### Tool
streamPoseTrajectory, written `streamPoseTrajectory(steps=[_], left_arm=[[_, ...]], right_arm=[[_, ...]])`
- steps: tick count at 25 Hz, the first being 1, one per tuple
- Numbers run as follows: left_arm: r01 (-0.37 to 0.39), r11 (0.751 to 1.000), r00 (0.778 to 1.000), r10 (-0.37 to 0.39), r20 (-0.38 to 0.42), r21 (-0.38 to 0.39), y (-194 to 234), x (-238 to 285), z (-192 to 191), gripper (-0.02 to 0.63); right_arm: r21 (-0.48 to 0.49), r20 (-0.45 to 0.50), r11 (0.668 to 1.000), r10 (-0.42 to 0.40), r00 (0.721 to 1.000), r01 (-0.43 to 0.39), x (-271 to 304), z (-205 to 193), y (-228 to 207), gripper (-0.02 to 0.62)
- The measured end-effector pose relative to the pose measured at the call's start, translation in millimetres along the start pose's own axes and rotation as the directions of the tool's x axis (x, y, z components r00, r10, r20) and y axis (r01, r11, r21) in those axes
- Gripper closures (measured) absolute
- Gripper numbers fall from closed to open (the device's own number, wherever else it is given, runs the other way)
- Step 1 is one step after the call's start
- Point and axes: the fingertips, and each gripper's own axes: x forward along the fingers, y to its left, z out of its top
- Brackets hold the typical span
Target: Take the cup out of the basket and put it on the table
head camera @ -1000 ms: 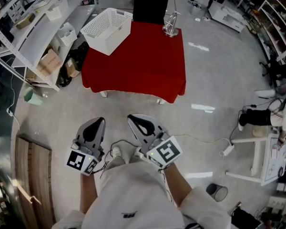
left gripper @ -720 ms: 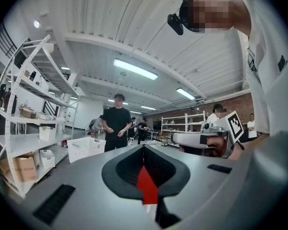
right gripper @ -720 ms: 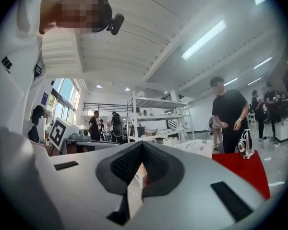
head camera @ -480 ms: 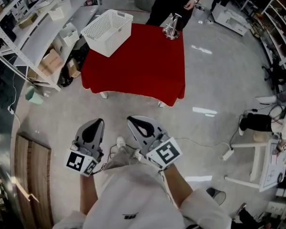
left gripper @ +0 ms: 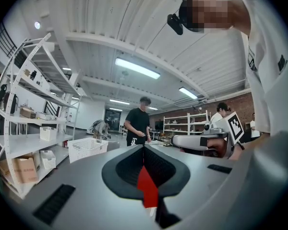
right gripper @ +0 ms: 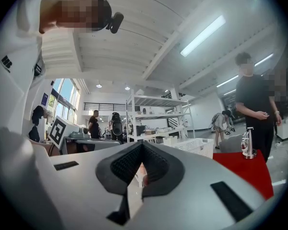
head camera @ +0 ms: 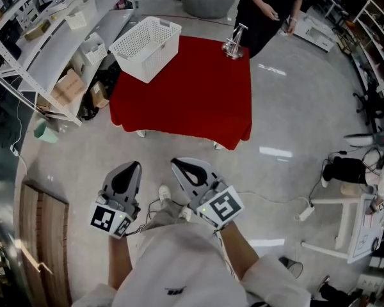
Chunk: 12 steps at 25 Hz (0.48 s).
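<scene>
The left tongs (head camera: 129,170) and the right tongs (head camera: 185,166) are both clenched and empty, held level side by side in front of the person's body and pointing toward the red-draped surface (head camera: 185,88), which stands well apart across bare floor. The step in hand looks like the approach, so the sensible thing is to close the gap first, coming in at the near-left side where the white basket (head camera: 141,66) sits on the far-left corner, part of it overhanging the edge. The cup cannot be seen from here; presumably it lies inside, below the rim, so look down into the basket before committing. Release one pair of tongs ahead of the rim, go in from above, grip the cup by its wall, lift straight up clear of the perforated sides, and set it on open red cloth away from the metal stand (head camera: 233,43). Counted: two tongs, one basket, one surface, one metal stand, one person in black (head camera: 269,11) at the far edge, no cup in sight
</scene>
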Motion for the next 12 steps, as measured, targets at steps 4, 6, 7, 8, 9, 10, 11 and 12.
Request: streamPoseTrajectory(steps=[4, 6, 7, 8, 9, 10, 11, 12], left_arm=[[0.003, 1.0, 1.0, -0.003, -0.006, -0.006, 23.0, 12.4, -2.2, 0.595], [0.007, 1.0, 1.0, -0.007, -0.008, -0.01, 35.5, 18.8, -1.5, 0.595], [0.01, 1.0, 1.0, -0.01, -0.008, -0.011, 42.2, 22.4, -1.1, 0.596], [0.012, 1.0, 1.0, -0.013, -0.009, -0.011, 48.9, 26.1, -1.0, 0.595], [0.016, 1.0, 1.0, -0.016, -0.01, -0.01, 55.4, 29.8, -1.1, 0.595], [0.02, 1.0, 1.0, -0.02, -0.011, -0.009, 61.6, 33.2, -1.2, 0.595], [0.024, 1.0, 1.0, -0.024, -0.012, -0.009, 68.0, 36.2, -1.2, 0.595], [0.027, 1.0, 1.0, -0.027, -0.011, -0.011, 74.4, 38.8, -1.0, 0.595]], right_arm=[[0.004, -0.003, 1.0, -0.001, 1.0, 0.001, 23.5, -3.1, -12.3, 0.589], [0.005, -0.004, 1.0, -0.003, 1.0, 0.003, 36.3, -3.0, -18.6, 0.589], [0.006, -0.005, 1.0, -0.005, 1.0, 0.005, 43.0, -3.0, -22.1, 0.589], [0.007, -0.005, 1.0, -0.008, 1.0, 0.008, 49.8, -3.2, -25.7, 0.589], [0.008, -0.004, 1.0, -0.01, 1.0, 0.01, 56.4, -3.4, -29.2, 0.589], [0.008, -0.002, 1.0, -0.012, 1.0, 0.012, 63.0, -3.6, -32.4, 0.589], [0.008, 0.001, 1.0, -0.015, 1.0, 0.015, 69.5, -3.7, -35.0, 0.589], [0.009, 0.002, 1.0, -0.018, 1.0, 0.018, 76.1, -4.0, -37.2, 0.589]])
